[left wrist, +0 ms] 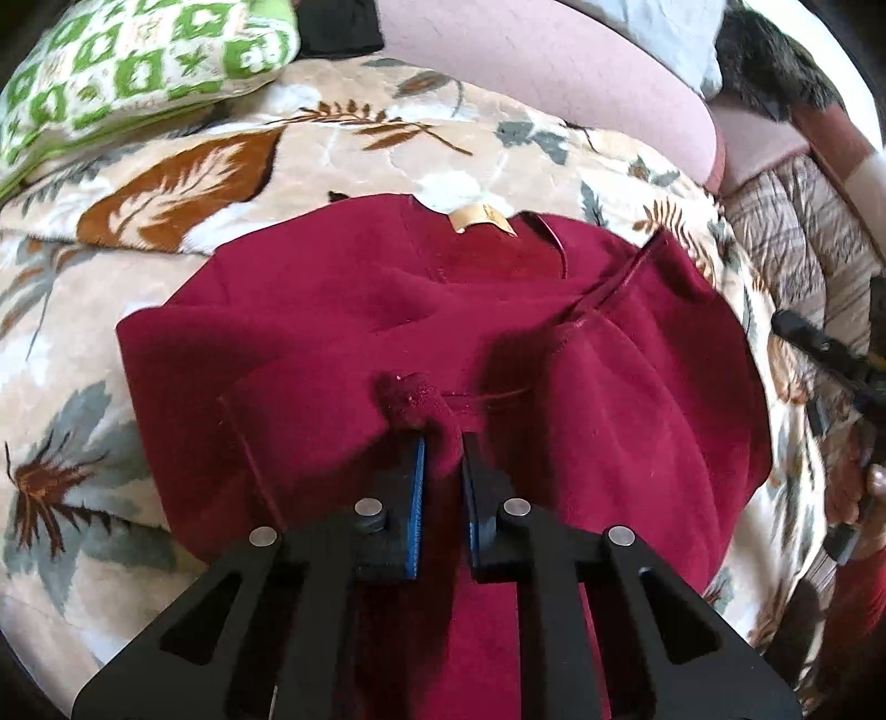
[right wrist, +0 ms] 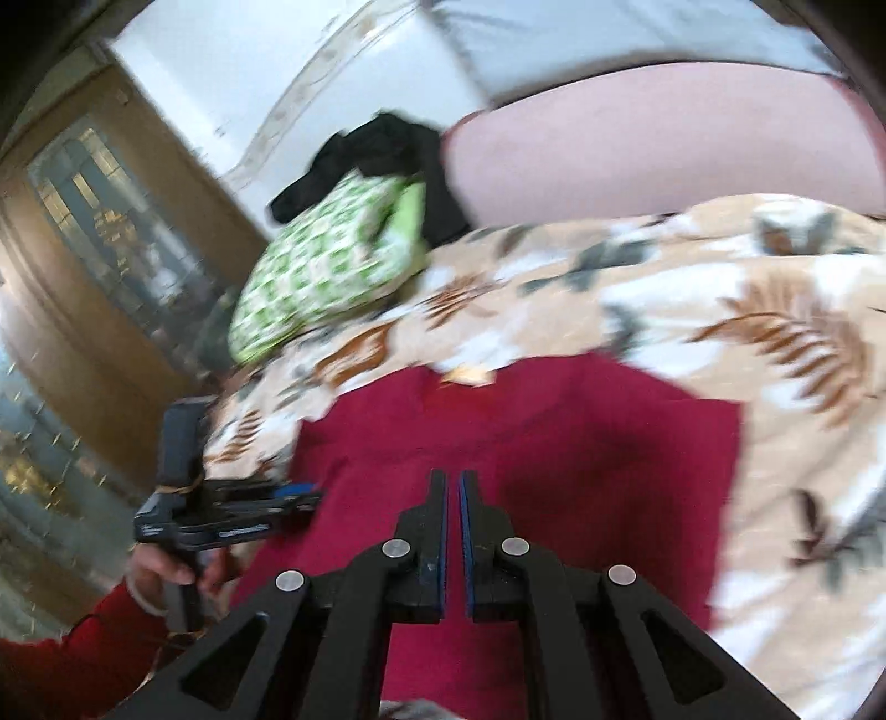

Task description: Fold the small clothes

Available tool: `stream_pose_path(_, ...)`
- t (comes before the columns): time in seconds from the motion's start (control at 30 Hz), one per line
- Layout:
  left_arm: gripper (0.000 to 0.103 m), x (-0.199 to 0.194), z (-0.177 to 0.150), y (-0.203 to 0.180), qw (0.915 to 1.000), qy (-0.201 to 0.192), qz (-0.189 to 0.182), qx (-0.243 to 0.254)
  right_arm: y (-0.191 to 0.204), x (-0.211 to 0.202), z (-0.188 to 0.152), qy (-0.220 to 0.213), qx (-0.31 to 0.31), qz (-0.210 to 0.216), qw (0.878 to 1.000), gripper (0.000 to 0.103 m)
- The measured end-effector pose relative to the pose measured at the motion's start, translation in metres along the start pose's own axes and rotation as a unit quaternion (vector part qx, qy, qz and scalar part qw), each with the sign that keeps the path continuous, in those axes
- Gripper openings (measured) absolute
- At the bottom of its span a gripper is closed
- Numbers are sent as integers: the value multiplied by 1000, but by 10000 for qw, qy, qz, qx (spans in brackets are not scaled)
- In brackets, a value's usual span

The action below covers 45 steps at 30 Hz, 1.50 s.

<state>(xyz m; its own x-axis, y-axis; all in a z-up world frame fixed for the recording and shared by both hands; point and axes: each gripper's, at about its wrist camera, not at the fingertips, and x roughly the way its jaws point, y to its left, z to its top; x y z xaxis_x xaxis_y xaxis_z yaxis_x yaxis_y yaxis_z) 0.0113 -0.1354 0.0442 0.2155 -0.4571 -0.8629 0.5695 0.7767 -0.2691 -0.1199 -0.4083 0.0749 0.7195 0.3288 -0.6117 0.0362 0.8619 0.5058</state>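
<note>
A dark red garment point(left wrist: 343, 310) with a tan neck label point(left wrist: 482, 219) lies on a leaf-print blanket point(left wrist: 166, 183). My left gripper point(left wrist: 443, 437) is shut on a bunched fold of the garment and holds it up over the rest of the cloth. In the right wrist view the same garment point(right wrist: 581, 443) lies below my right gripper point(right wrist: 452, 479), whose jaws stand nearly closed with nothing between them, above the cloth. The left gripper point(right wrist: 302, 493) shows there at the garment's left edge. The right gripper's body point(left wrist: 819, 343) shows at the far right of the left wrist view.
A green-and-white patterned pillow point(left wrist: 127, 72) and a black cloth point(left wrist: 343, 27) lie at the bed's far end beside a pink cushion point(left wrist: 554, 72). A plaid cloth point(left wrist: 797, 232) lies to the right. A wooden cabinet point(right wrist: 83, 221) stands to the left.
</note>
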Motion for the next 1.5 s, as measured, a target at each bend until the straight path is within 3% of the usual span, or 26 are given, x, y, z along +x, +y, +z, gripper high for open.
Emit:
stream_pose_path(0.1, 9, -14, 0, 6, 9995, -244, 90, -184, -25, -11, 2, -149, 182, -593, 9980, 9)
stream_pose_path(0.13, 9, -19, 1, 9, 9991, -313, 120, -258, -36, -13, 3, -195, 309, -735, 9966, 18)
stream_pose_path(0.17, 9, -24, 1, 14, 9985, -380, 146, -373, -44, -14, 4, -206, 425, -793, 9957, 33)
stream_pose_path(0.23, 8, -29, 2, 20, 9976, -440, 219, -484, -58, -10, 7, -210, 664, -706, 9951, 52)
stream_pose_path(0.37, 8, -38, 7, 25, 9959, -582, 313, -624, -60, 14, 17, 2, 637, -403, 9972, 52)
stream_pose_path(0.5, 7, -55, 23, 26, 9935, -850, 423, -624, -51, 51, 29, 259, 333, -402, 9983, 49)
stream_pose_path(0.57, 7, -62, 34, 27, 9922, -977, 533, -561, -42, 59, 32, 337, 90, -502, 9981, 7)
stream_pose_path(0.67, 7, -66, 52, 33, 9881, -1192, 827, -514, -24, 40, 38, -190, -465, -1047, 9932, 7)
stream_pose_path(0.73, 7, -60, 62, 38, 9866, -1237, 901, -566, -29, 33, 43, -389, -323, -1126, 9924, 7)
stream_pose_path(0.83, 7, -35, 69, 42, 9861, -1081, 1106, -606, -41, 47, 48, -251, -58, -1195, 9925, 7)
stream_pose_path(0.93, 7, -8, 68, 48, 9842, -906, 1371, -657, -49, 76, 45, 157, 43, -1390, 9902, 7)
stream_pose_path(1.0, 8, 0, 66, 53, 9863, -766, 1278, -701, -54, 81, 43, 320, 186, -1499, 9880, 7)
stream_pose_path(1.13, 10, -24, 57, 62, 9881, -836, 933, -897, -43, 44, 32, 104, 116, -1411, 9899, 14)
stream_pose_path(1.2, 14, -40, 47, 62, 9891, -843, 762, -936, -35, 24, 17, 114, -25, -1317, 9912, 25)
stream_pose_path(1.27, 27, -56, 32, 62, 9900, -831, 474, -1041, -32, 10, -1, 131, -46, -1229, 9923, 54)
stream_pose_path(1.33, 40, -70, 10, 60, 9897, -861, 205, -1122, -30, 3, -21, 322, -26, -1086, 9936, 54)
stream_pose_path(1.43, 40, -80, -21, 50, 9907, -815, 83, -1086, -30, 4, -48, 587, 129, -692, 9958, 54)
stream_pose_path(1.5, 40, -80, -43, 45, 9915, -663, -23, -1123, -26, 13, -61, 758, 6, -636, 9951, 49)
